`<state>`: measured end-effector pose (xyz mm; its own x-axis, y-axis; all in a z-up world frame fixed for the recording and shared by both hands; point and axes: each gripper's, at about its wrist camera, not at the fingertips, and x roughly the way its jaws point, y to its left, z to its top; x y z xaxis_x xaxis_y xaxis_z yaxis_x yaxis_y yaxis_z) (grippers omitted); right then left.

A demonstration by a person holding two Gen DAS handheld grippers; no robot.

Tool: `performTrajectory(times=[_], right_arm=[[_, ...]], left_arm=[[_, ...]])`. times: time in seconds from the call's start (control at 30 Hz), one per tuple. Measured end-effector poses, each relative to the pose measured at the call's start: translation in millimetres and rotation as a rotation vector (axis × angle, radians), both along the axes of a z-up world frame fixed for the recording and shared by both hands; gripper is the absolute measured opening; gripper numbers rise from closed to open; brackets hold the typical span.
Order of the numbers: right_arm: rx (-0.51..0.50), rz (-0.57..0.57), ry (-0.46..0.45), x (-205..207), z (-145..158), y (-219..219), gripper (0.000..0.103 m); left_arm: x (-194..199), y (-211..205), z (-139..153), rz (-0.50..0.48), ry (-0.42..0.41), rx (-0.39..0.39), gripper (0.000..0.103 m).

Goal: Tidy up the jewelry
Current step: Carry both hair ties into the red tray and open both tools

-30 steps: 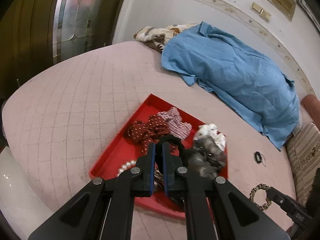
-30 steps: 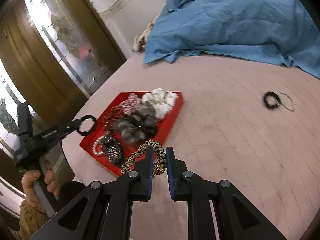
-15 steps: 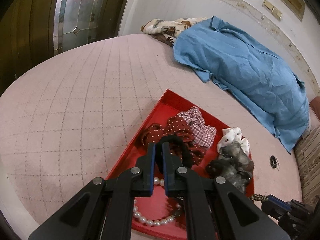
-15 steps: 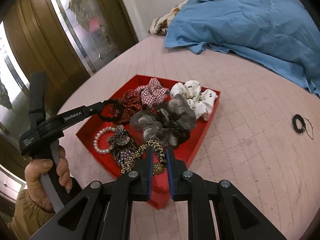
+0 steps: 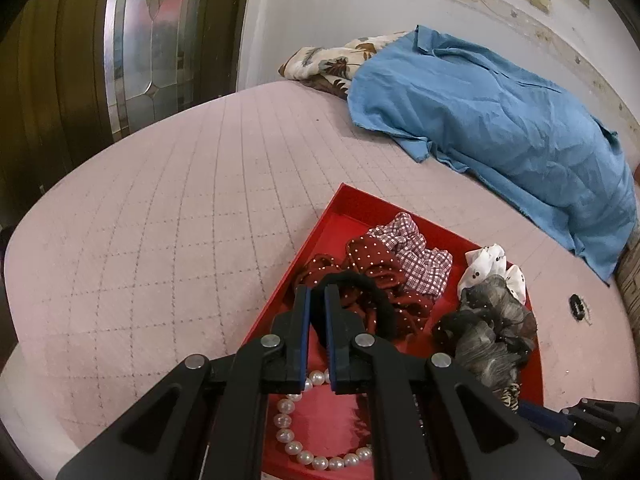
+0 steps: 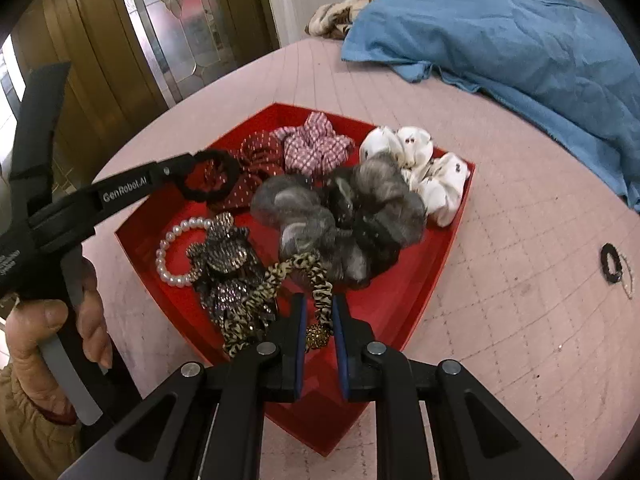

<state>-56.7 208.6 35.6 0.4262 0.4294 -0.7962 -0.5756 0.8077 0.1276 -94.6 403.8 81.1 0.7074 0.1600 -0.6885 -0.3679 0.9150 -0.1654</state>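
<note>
Shallow red tray (image 6: 430,280) on a quilted pink bed (image 5: 168,208), glossy inside. It holds fabric scrunchies: dotted maroon (image 6: 256,160), pink check (image 6: 316,148), white (image 6: 420,160), grey gauze (image 6: 344,216); also a pearl bracelet (image 6: 172,256). Left tongs (image 5: 316,292) clamp a black hair tie (image 5: 360,284) over the maroon scrunchie. Right tongs (image 6: 318,306) pinch a leopard-print band (image 6: 320,288) above the tray's near corner.

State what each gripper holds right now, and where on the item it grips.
Left gripper pinches a black hair tie on its band. Right gripper pinches a leopard-print hair tie on its band, just above the gold bead.
</note>
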Motion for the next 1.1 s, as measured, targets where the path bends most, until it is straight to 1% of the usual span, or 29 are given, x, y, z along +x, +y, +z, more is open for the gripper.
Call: performTrajectory(times=[0.53, 0.73, 0.83, 0.9, 0.97, 1.0, 1.03, 1.07, 1.1], right_arm=[[-0.017, 0.001, 0.015, -2.0, -9.3, 0.4, 0.015], [-0.021, 0.002, 0.020, -1.9, -10.8, 2.5, 0.015], [-0.021, 0.004, 0.018, -2.4, -10.8, 3.2, 0.015], [-0.018, 0.005, 0.015, -3.3, -10.1, 3.0, 0.015], [-0.018, 0.004, 0.011, -4.3, -9.3, 2.7, 0.015], [-0.017, 0.002, 0.009, -5.1, -9.1, 3.0, 0.016], [-0.016, 0.000, 0.006, -5.5, -8.4, 2.6, 0.020], [-0.012, -0.002, 0.004, -6.1, -7.6, 1.9, 0.022], [-0.009, -0.005, 0.001, -6.7, -6.8, 1.0, 0.028]], left_arm=[[3.0, -2.6, -5.2, -0.011, 0.029, 0.015, 0.007], [3.5, -3.4, -5.9, -0.013, 0.025, 0.016, 0.007], [2.6, -4.6, -5.1, -0.017, 0.018, 0.020, 0.009], [1.9, -5.6, -4.3, -0.018, 0.013, 0.026, 0.016], [0.4, -6.7, -2.9, -0.014, 0.006, 0.037, 0.034], [-0.3, -7.3, -1.2, -0.012, 0.000, 0.040, 0.039], [-1.8, -8.2, 0.8, -0.009, -0.011, 0.043, 0.048], [-3.8, -8.0, 2.9, -0.004, -0.026, 0.045, 0.054], [-5.2, -7.8, 4.3, -0.002, -0.035, 0.046, 0.056]])
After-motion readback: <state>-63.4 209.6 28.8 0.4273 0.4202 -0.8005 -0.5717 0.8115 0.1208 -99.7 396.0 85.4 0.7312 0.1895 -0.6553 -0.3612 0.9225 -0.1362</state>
